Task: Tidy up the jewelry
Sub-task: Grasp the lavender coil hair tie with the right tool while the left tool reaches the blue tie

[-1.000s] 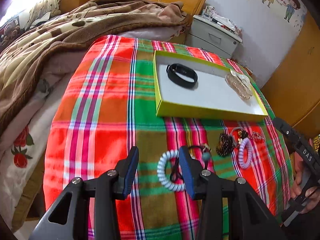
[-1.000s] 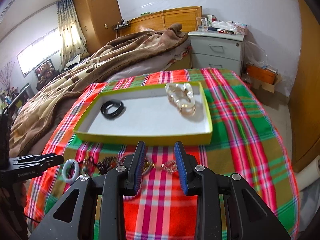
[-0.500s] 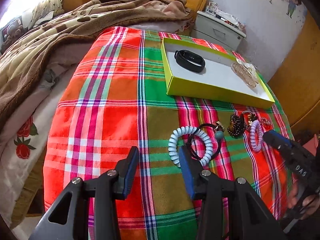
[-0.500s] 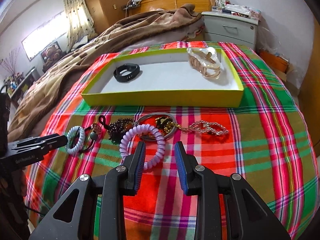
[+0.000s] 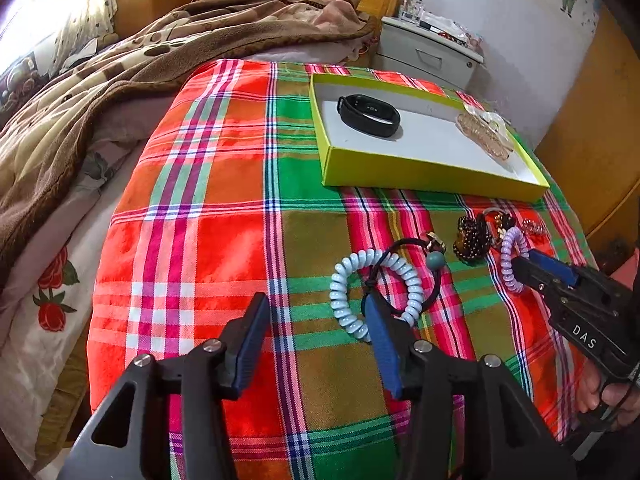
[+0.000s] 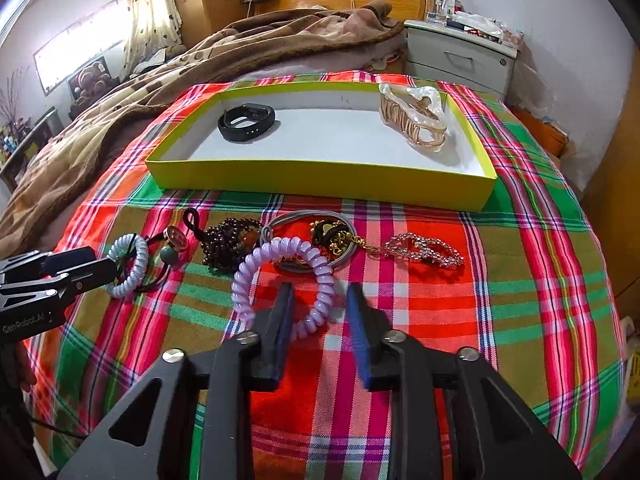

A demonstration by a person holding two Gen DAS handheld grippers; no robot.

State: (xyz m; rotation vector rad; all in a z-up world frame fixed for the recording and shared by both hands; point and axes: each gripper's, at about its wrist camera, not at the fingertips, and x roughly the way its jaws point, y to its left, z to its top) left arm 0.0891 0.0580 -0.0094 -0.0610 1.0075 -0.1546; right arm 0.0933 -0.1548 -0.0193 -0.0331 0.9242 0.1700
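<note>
The right tongs (image 6: 318, 320) have just been closing; the near loop of the lilac coil band (image 6: 285, 280) is seen between the blades, not yet pinched. The left tongs (image 5: 316, 334) have just been opening and stand wide apart, the pale-blue coil band (image 5: 374, 292) touching the right blade. Beyond, the green tray (image 6: 320, 182) on the plaid cloth (image 6: 520, 280) holds a black wristband (image 6: 247, 122) and a hair claw (image 6: 416, 118).

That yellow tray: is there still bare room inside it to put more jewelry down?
Yes. The tray has a wide bare white floor between the black wristband at its left end and the pearly hair clip at its right. The crowded part is the cloth strip in front, around the purple coil tie.
</note>
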